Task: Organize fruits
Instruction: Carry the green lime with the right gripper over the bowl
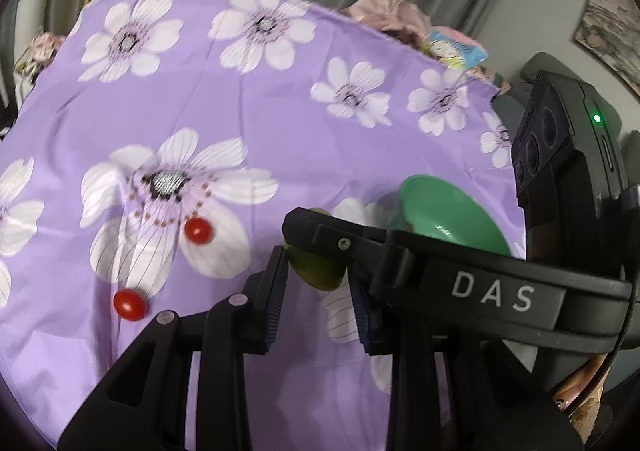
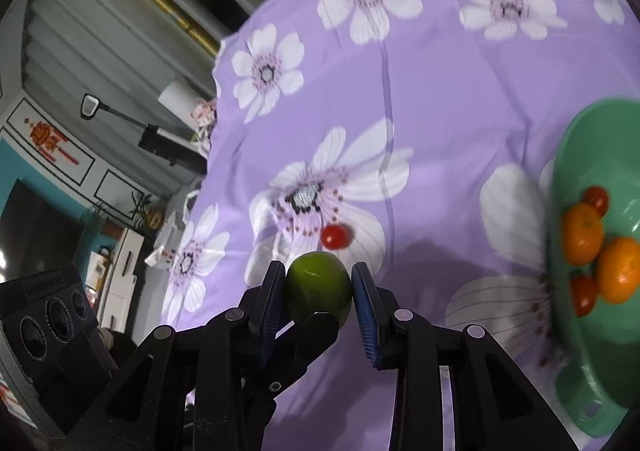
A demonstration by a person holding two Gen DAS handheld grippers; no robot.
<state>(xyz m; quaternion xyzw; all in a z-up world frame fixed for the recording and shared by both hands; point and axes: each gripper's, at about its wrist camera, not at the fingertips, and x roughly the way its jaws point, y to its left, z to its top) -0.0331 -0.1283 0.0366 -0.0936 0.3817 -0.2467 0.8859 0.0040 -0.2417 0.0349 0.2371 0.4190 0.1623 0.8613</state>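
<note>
Right gripper (image 2: 319,289) clamps a green lime (image 2: 318,287) between its pads, above the purple floral cloth (image 2: 440,99). Left gripper (image 1: 320,291) narrowed; lime between its pads, contact unclear. Green bowl (image 2: 580,155) holds oranges (image 2: 582,233), well right.

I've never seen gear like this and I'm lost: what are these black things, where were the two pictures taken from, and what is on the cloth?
There is no robot here. A person holds a hand-held claw in each hand, and each claw carries a wide-angle camera that looks along its two fingers. One picture comes from the left claw, the other from the right claw.

Both claws appear to pinch the same green fruit, from different sides, above the purple flowered cloth.

Two cherry tomatoes lie loose on the cloth. The green bowl holds two oranges and at least two more tomatoes.
</note>
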